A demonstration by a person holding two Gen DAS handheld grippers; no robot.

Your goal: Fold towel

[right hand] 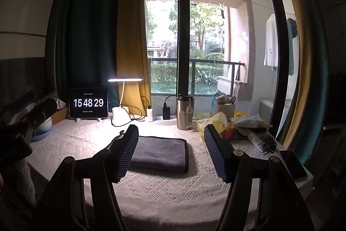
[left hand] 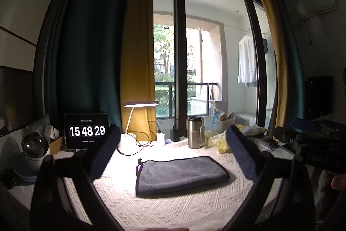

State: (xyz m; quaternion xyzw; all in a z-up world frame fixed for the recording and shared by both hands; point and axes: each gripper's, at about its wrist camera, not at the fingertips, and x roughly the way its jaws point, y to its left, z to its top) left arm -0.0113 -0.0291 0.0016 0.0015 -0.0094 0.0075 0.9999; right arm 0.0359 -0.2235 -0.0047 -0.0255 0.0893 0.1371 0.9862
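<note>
A grey towel [left hand: 180,174] lies folded flat in a rectangle on the white textured tablecloth [left hand: 173,209], with a small loop at its far left corner. It also shows in the right wrist view [right hand: 161,154]. My left gripper [left hand: 173,148] is open and empty, held above and just before the towel. My right gripper [right hand: 172,152] is open and empty, its left finger [right hand: 127,153] in front of the towel's left part. The right gripper's body [left hand: 311,144] shows at the right of the left wrist view.
At the back stand a tablet clock [right hand: 88,103], a lit desk lamp [right hand: 124,99], chargers with cables [right hand: 157,114], a steel tumbler [right hand: 183,112], yellow bags and a basket [right hand: 225,114]. A tube [right hand: 257,142] and a phone [right hand: 292,163] lie right. A fan [left hand: 32,151] stands left.
</note>
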